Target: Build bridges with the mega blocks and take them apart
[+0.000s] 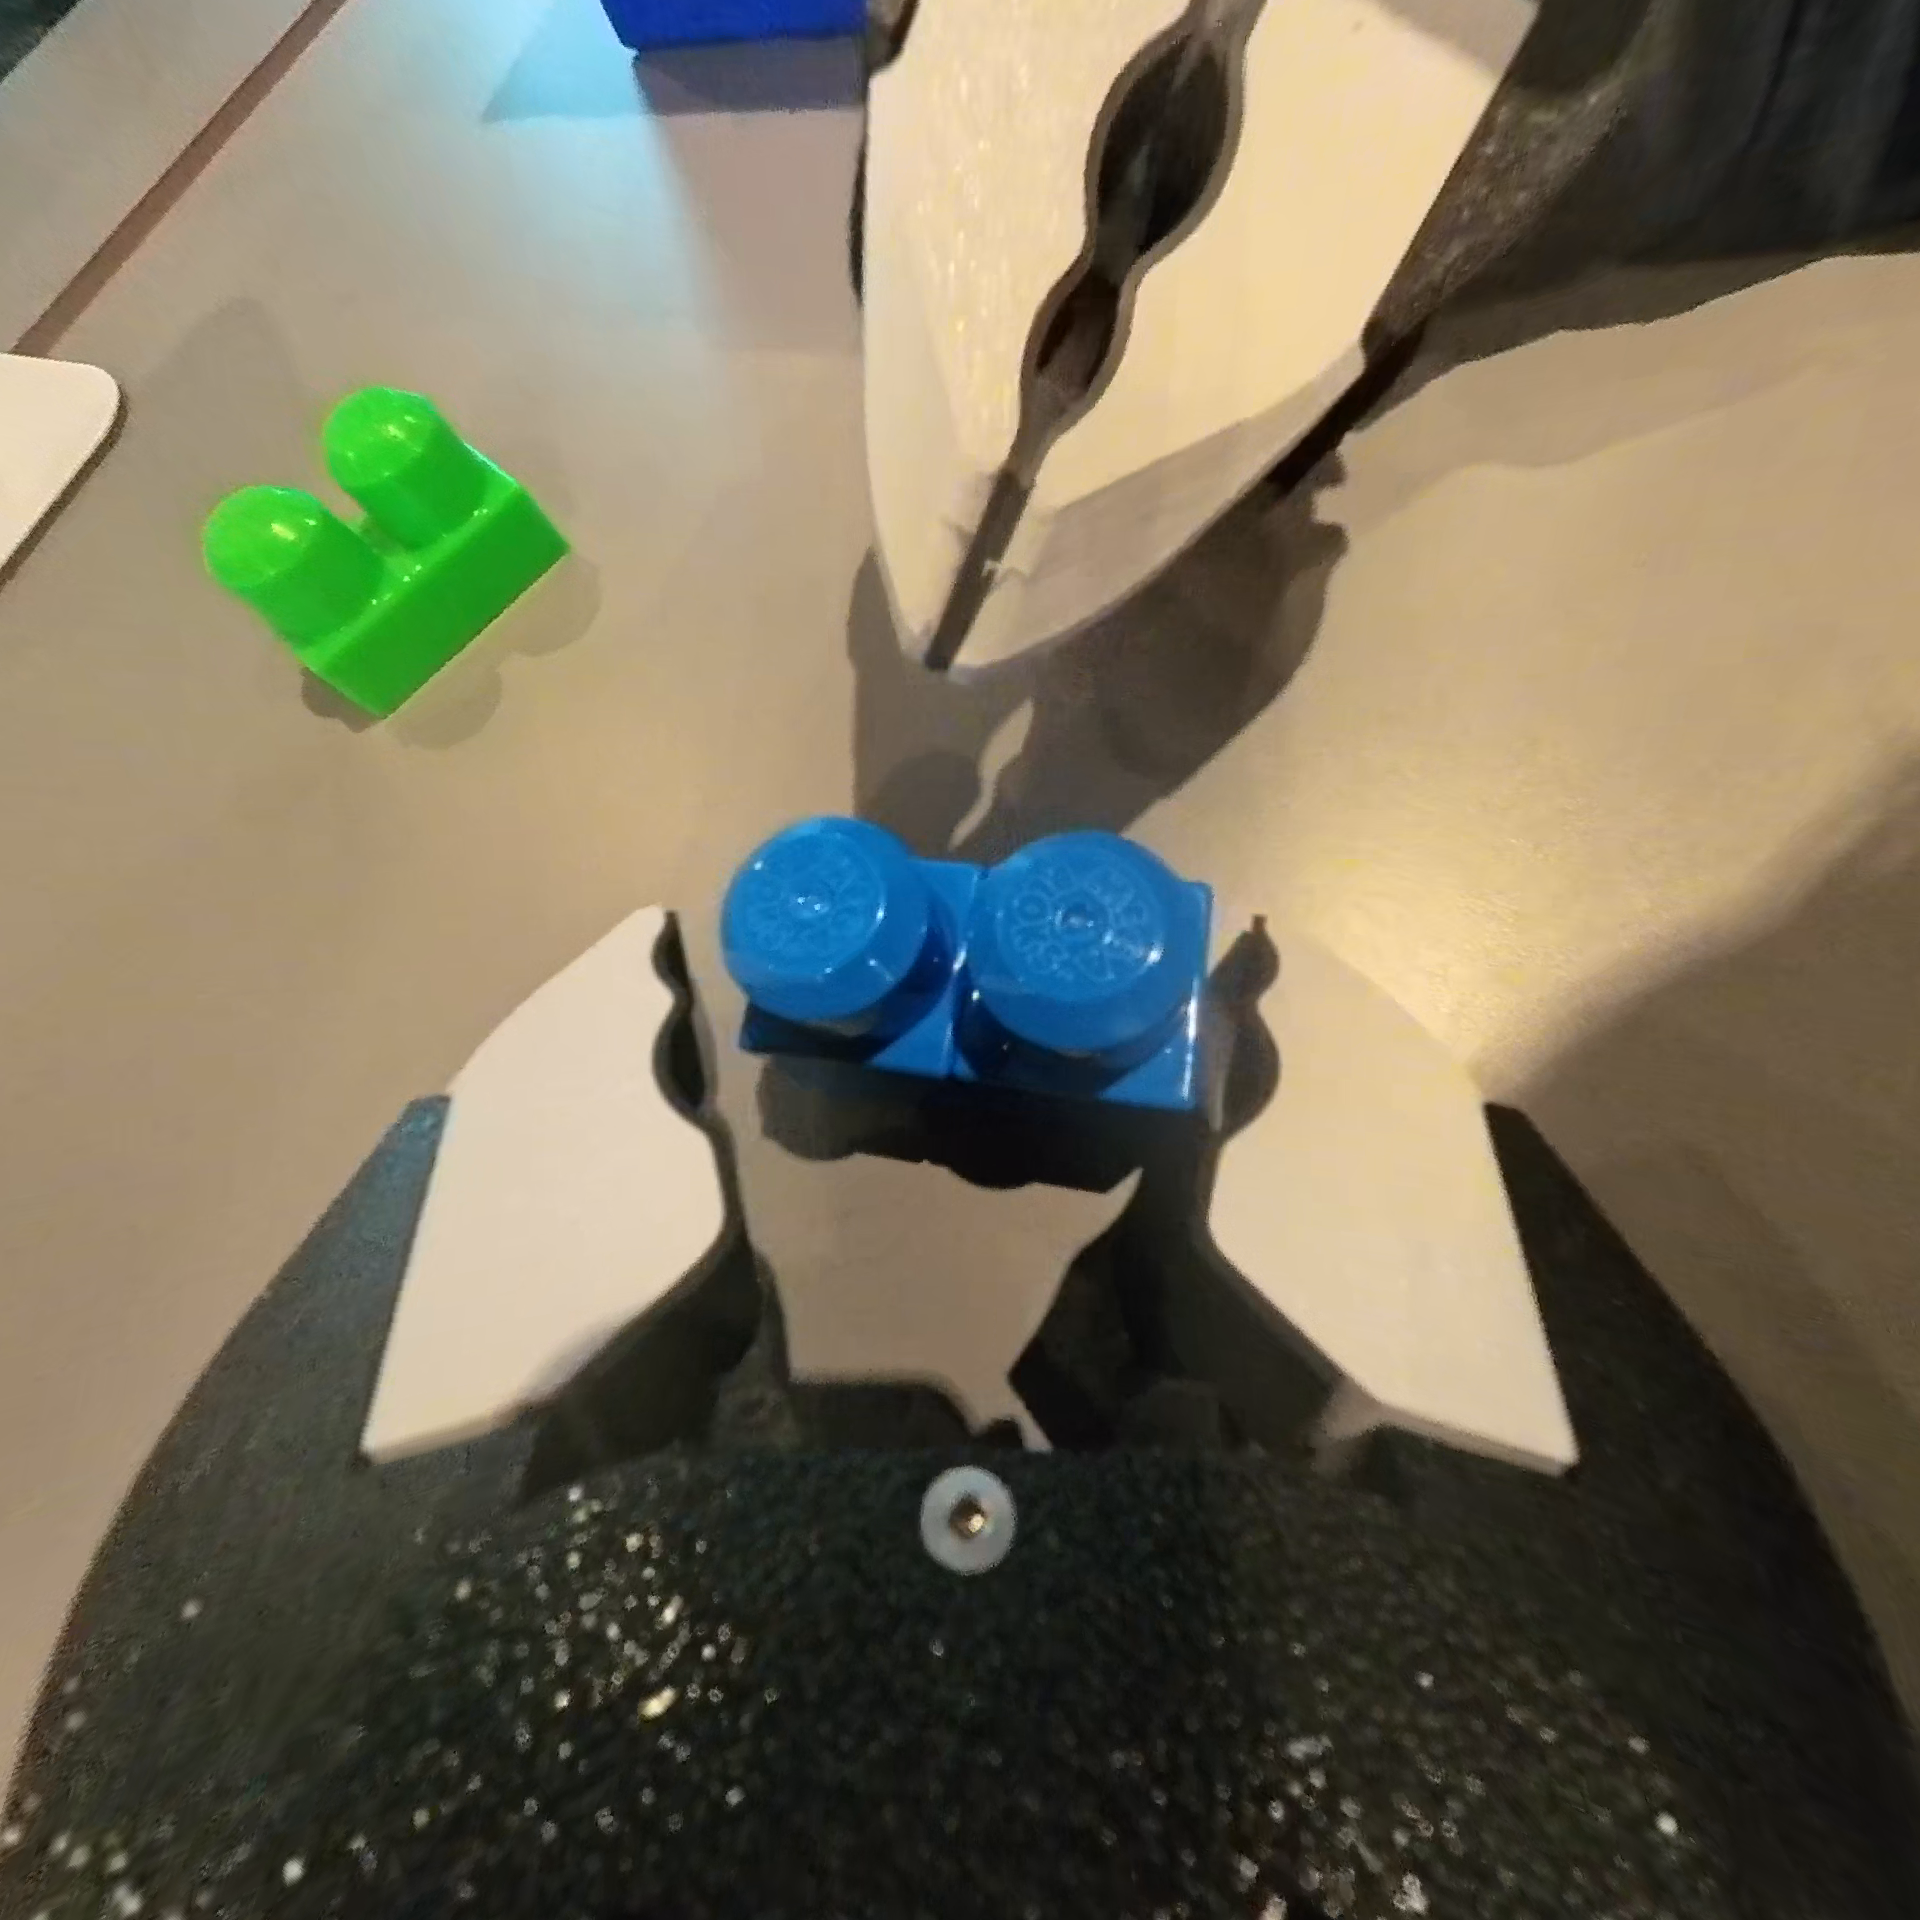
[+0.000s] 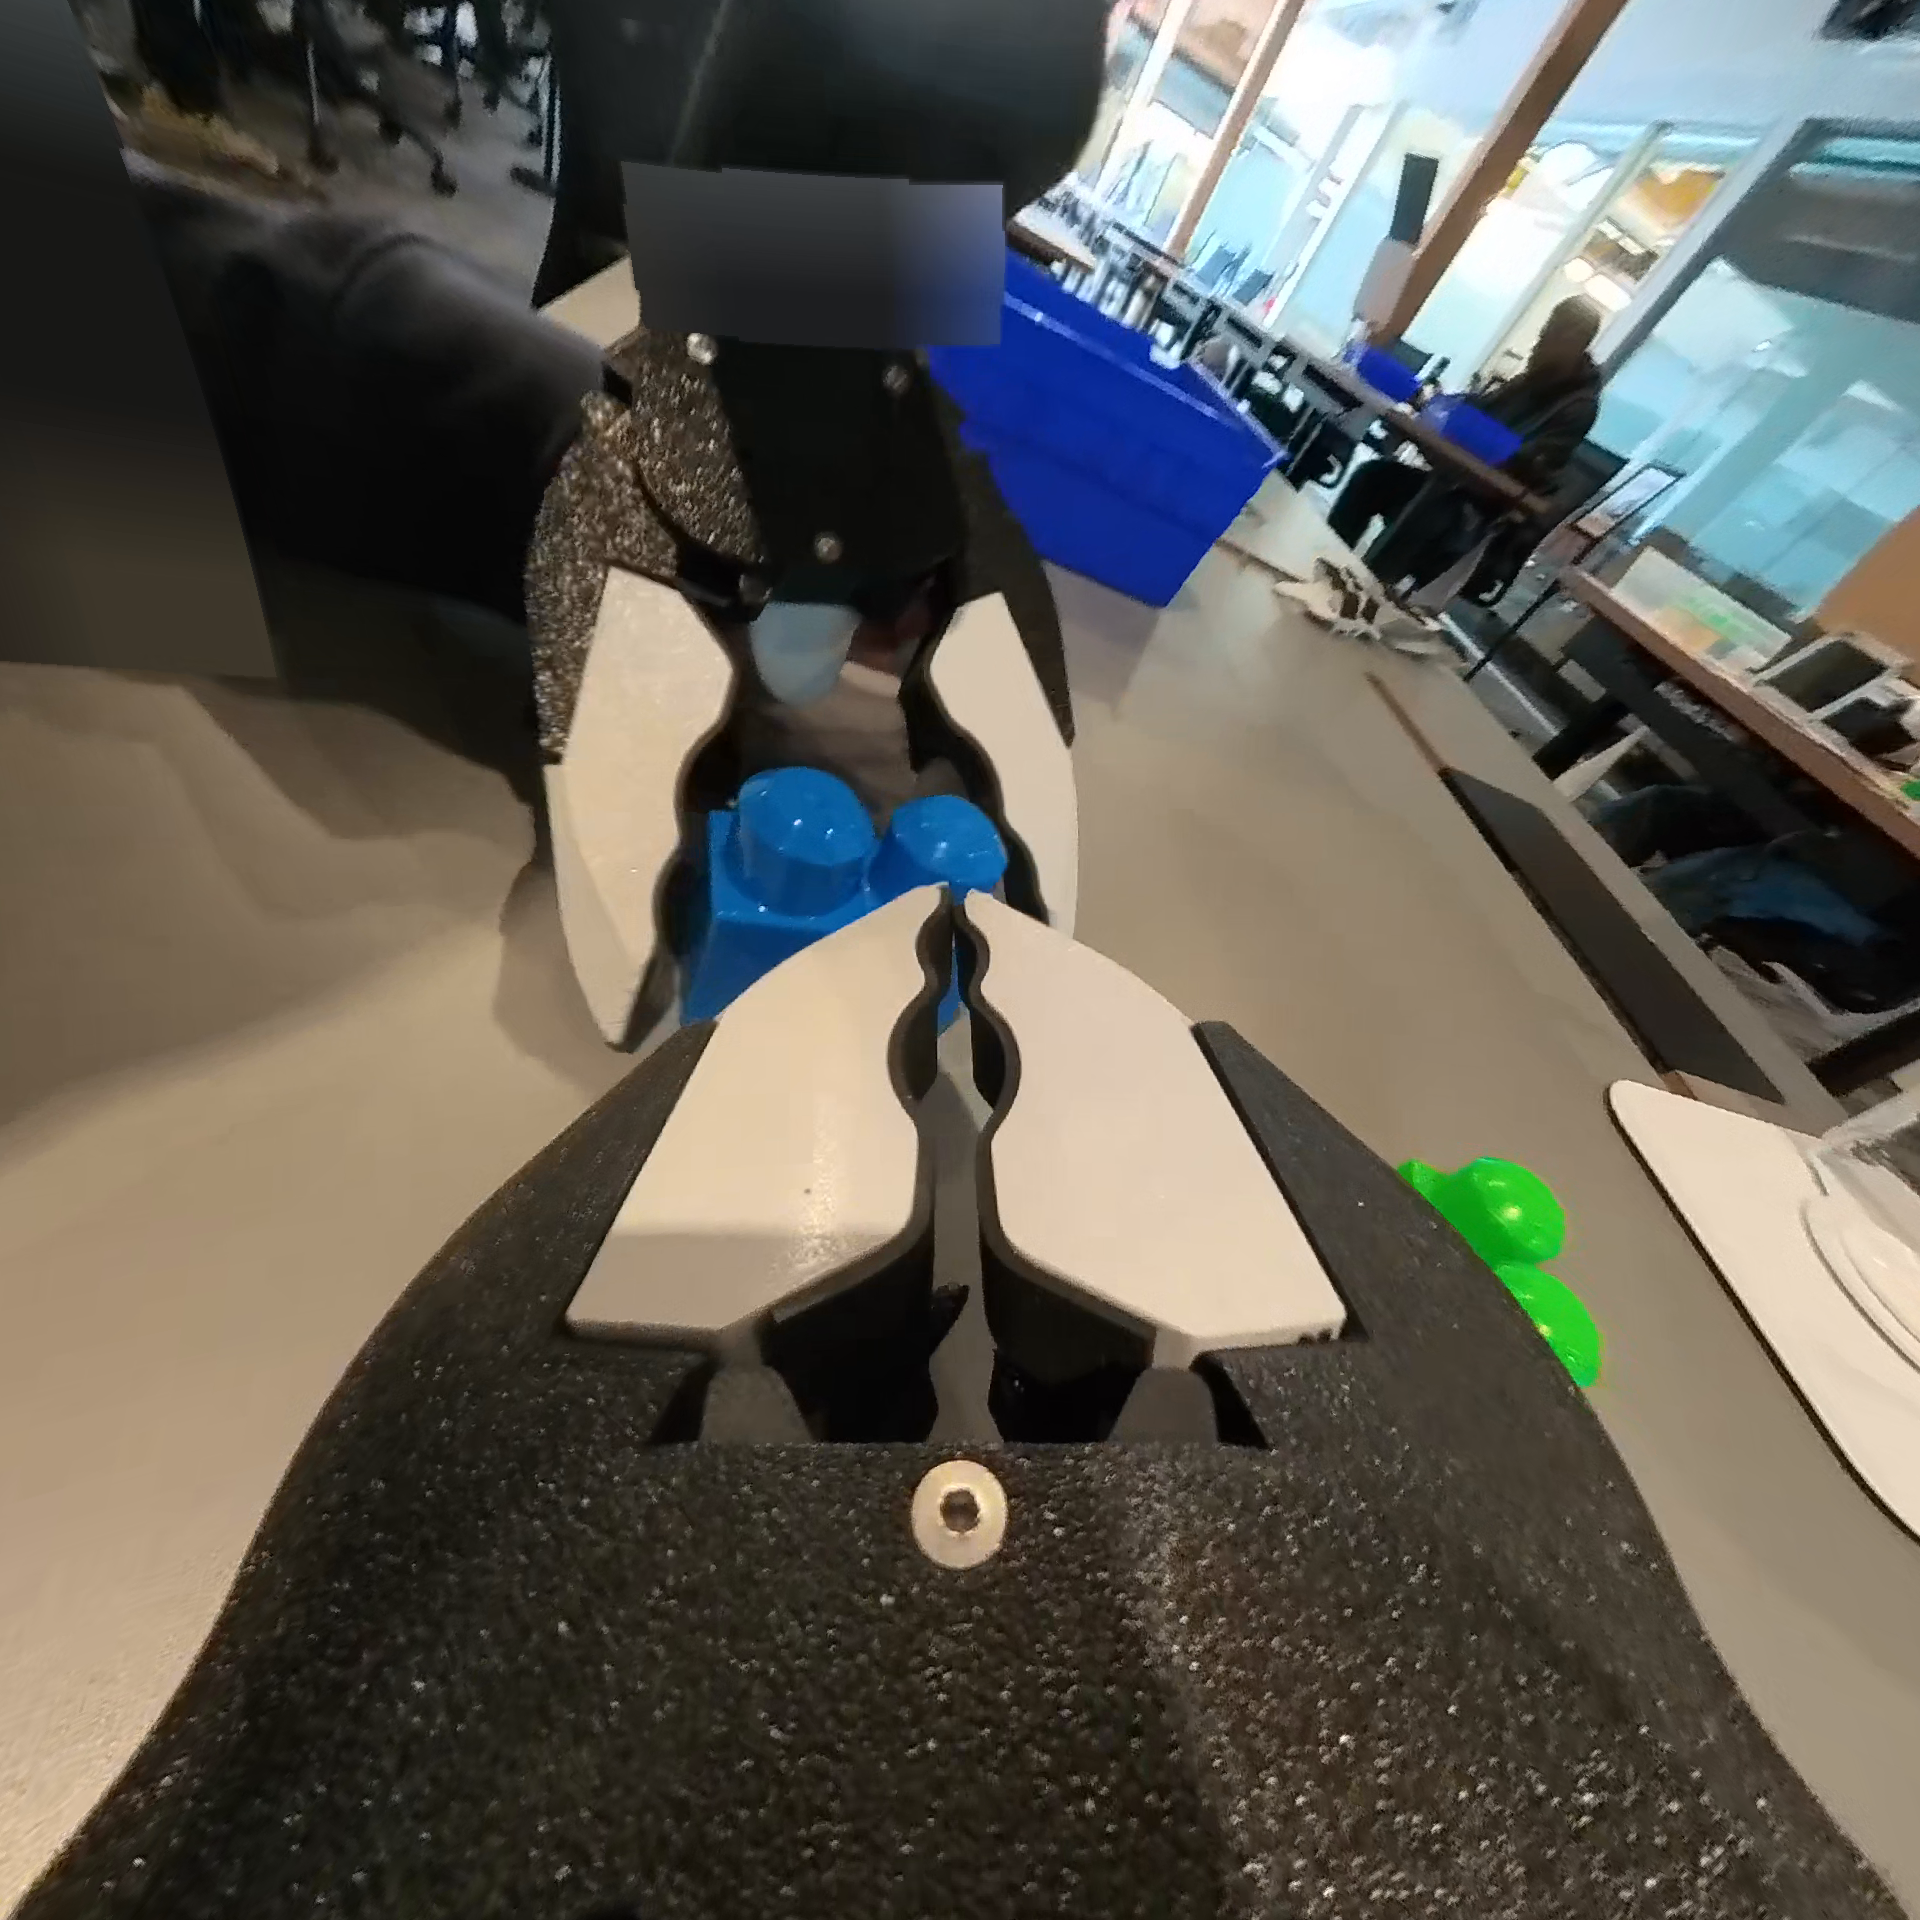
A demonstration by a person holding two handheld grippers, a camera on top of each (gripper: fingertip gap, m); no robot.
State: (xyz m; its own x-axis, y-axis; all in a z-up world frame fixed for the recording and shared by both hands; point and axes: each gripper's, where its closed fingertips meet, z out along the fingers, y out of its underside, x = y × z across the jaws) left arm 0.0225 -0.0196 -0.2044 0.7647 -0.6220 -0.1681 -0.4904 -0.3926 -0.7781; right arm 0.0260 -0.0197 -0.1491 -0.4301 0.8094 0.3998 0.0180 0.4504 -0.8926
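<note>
Blue block (image 1: 966, 971), two studs up, standing on the grey table (image 1: 260, 987) between the fingers of the left gripper (image 1: 961, 925). The jaws are spread about as wide as the block; whether the pads press on its ends cannot be told, though in the right wrist view they flank it closely. Judged purpose: to steady or lift the block for stacking.

Right gripper (image 2: 954, 899), just beyond the block, tip angled down toward the table. Its jaws are nearly together with nothing between them, probably waiting its turn.

Green block (image 1: 379, 545), also two studs, resting alone on the table, well apart from the blue one toward the side where a white mat (image 1: 47, 447) lies. Bare surface surrounds it, so there is open room to approach from any side.

Blue bin (image 2: 1101, 457), farther back on the table near its far edge. A dark strip (image 2: 1621, 935) runs along the table beyond the mat.
</note>
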